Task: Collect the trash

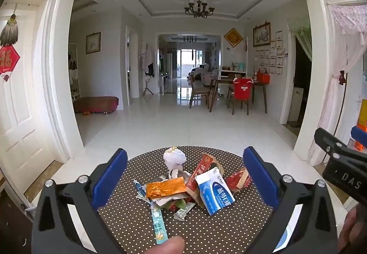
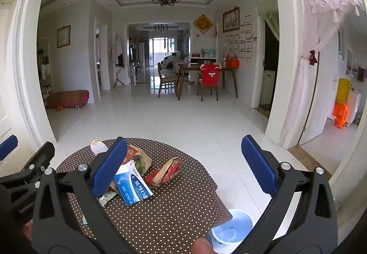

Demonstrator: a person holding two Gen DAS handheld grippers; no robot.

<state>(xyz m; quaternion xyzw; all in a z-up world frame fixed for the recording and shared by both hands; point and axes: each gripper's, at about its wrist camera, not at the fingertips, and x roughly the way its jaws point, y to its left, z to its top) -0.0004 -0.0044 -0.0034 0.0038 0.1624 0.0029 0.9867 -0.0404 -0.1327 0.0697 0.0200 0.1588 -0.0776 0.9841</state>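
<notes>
Much of the trash pile (image 1: pixel 183 187) is hard to read: under the orange foil wrapper (image 1: pixel 166 187) lies a heap of crumpled silver and green scraps whose kinds cannot be told, and in the right wrist view the near-left blue pad covers most of the pile, leaving only the blue-and-white box (image 2: pixel 134 187), a red packet (image 2: pixel 164 172) and the top of a white wad (image 2: pixel 98 147) in sight. A fingertip (image 1: pixel 172 243) cuts into the bottom edge of the left wrist view, and part of a hand shows at the lower right corner. A white and blue bin (image 2: pixel 231 227) sits on the floor at the near right of the desk (image 1: pixel 206 231), partly cut off by the tongs' black frame. The left tongs (image 1: pixel 185 176) stand wide open above the pile, pads on either side of it and touching nothing. The right tongs (image 2: pixel 183 166) are likewise spread wide and empty, the left pad hanging in front of the pile and the right pad out past the desk edge over the floor. The trash sits bunched in the middle of the round, polka-dotted desk: the white wad at the far side, a torn red bag (image 1: pixel 206 166) behind the box, the red packet to the right, a teal strip (image 1: pixel 159 225) nearest.
</notes>
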